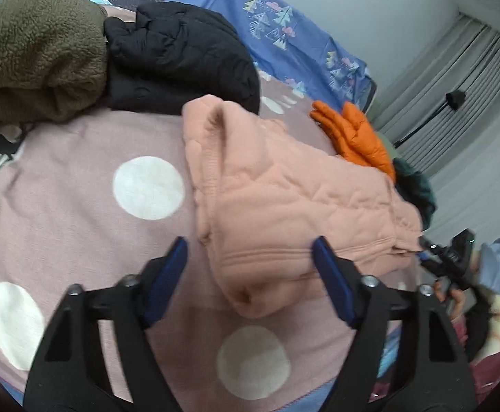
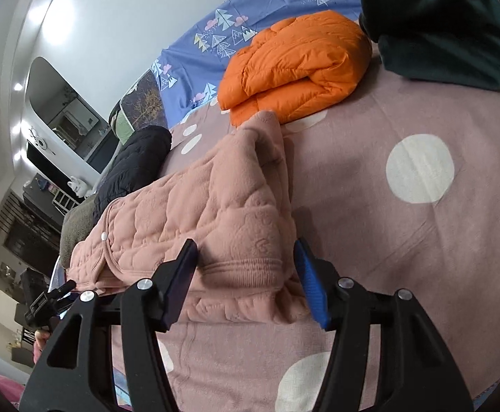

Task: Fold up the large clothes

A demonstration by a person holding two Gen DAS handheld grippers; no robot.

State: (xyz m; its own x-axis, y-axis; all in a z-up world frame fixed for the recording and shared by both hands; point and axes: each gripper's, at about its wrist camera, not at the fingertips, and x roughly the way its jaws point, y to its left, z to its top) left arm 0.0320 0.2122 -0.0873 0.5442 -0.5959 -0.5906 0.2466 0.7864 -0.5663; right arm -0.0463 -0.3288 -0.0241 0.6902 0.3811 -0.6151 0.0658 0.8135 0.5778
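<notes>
Your left gripper (image 1: 250,247) and right gripper (image 2: 246,250) both gape wide over the pink jacket (image 1: 294,192), mid-frame on the bedspread (image 1: 78,226). Only your right view shows its snap button (image 2: 103,236).

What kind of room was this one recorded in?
Most likely a bedroom: clothes lie on a pink dotted bedspread, with a blue tree-print sheet behind it and grey curtains by the wall.
</notes>
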